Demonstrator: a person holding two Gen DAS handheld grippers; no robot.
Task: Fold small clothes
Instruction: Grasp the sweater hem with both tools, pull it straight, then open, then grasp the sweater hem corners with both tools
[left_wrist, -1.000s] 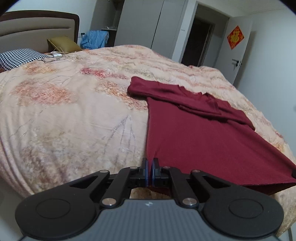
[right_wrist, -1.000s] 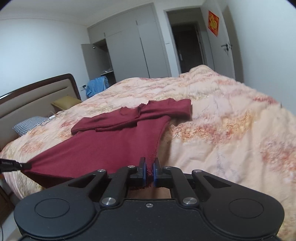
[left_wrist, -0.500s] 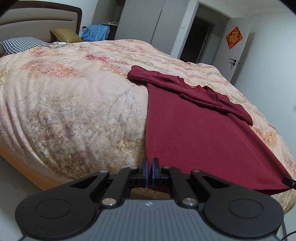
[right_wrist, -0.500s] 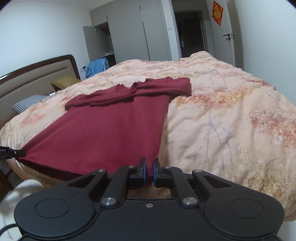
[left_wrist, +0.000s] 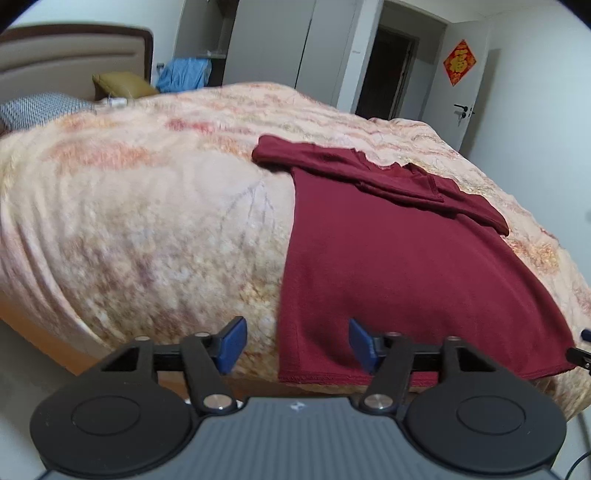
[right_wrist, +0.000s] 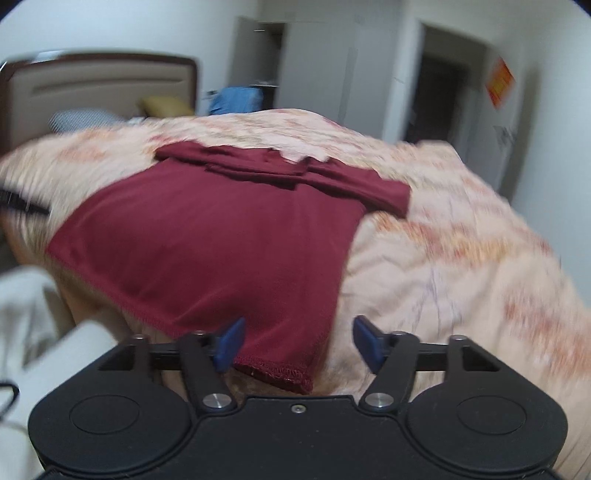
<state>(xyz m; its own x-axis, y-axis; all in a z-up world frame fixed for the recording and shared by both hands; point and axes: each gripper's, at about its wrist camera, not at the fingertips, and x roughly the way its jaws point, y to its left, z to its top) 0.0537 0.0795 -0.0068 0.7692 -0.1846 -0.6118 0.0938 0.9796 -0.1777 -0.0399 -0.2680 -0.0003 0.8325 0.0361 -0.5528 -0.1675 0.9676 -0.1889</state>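
Both grippers have let go since a moment ago: each was pinched on a bottom corner of the dark red shirt (left_wrist: 388, 266), and now the jaws of both stand wide apart with nothing between them. Ahead of the left gripper (left_wrist: 297, 345) the shirt lies spread flat on the bed (left_wrist: 147, 229), its hem draped just over the near edge of the floral quilt; the left bottom corner of the cloth sits between the blue fingertips (left_wrist: 232, 341), a little nearer the right-hand one, and hangs free of both. Further out from that gripper, the sleeves are folded across the chest in a band.

Seen from the right gripper (right_wrist: 297, 347), the picture is smeared, but the shirt (right_wrist: 221, 243) is plain enough: its right bottom corner hangs between the open jaws, close by the left blue pad (right_wrist: 231, 341) and apart from the other. Beyond and to the left of this gripper, a dark tip of the other tool shows at the far hem corner. Past the shirt, at the head of the bed, lie a checked pillow (left_wrist: 40, 110) and a mustard cushion (left_wrist: 122, 85).
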